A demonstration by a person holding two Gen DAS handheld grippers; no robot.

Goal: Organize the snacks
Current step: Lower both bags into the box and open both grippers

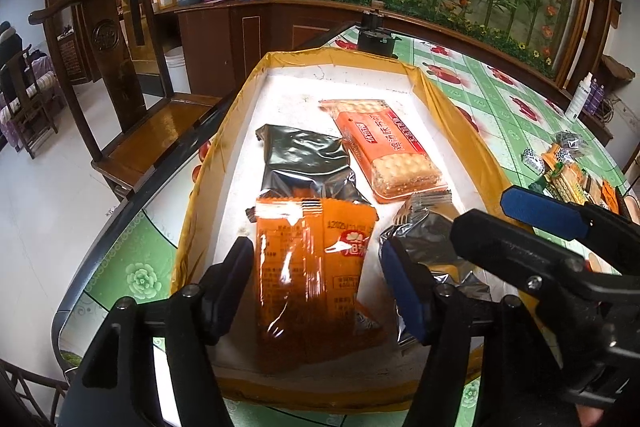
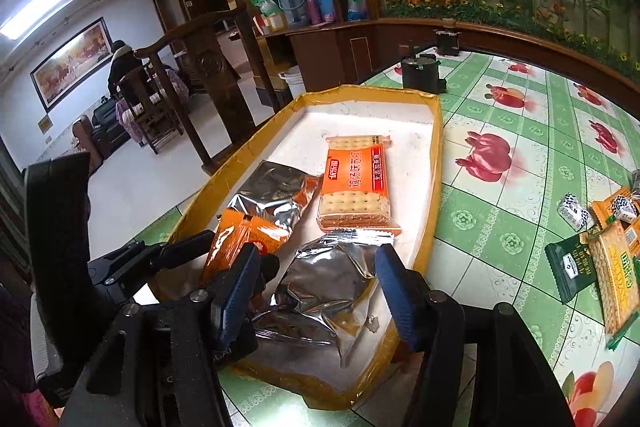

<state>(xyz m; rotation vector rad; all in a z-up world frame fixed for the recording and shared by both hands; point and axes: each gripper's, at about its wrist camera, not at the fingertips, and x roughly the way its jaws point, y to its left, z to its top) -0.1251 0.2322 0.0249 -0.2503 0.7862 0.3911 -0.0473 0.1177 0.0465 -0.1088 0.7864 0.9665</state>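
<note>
Between the pads of the left gripper lies an orange snack packet; the jaws stand apart on either side of it with a gap showing at each pad, so nothing is clamped. The right gripper hangs with its jaws moderately wide over a silver foil packet, its pads clear of the wrapper as far as the right wrist view shows. Both packets lie at the near end of a shallow tray with a white floor and yellow taped rim. Four packets are in the tray in all: the orange one at the near left, the silver one at the near right, a dark foil packet just behind the orange one and partly under it, and an orange cracker pack toward the middle, beside the right rim. The tray sits at the left edge of a table covered in a green checked cloth with red fruit prints. Near the table's right edge lies a loose cluster of more snacks, at least five, too overlapped to count exactly. Two dark cylindrical objects stand past the tray's far end.
</note>
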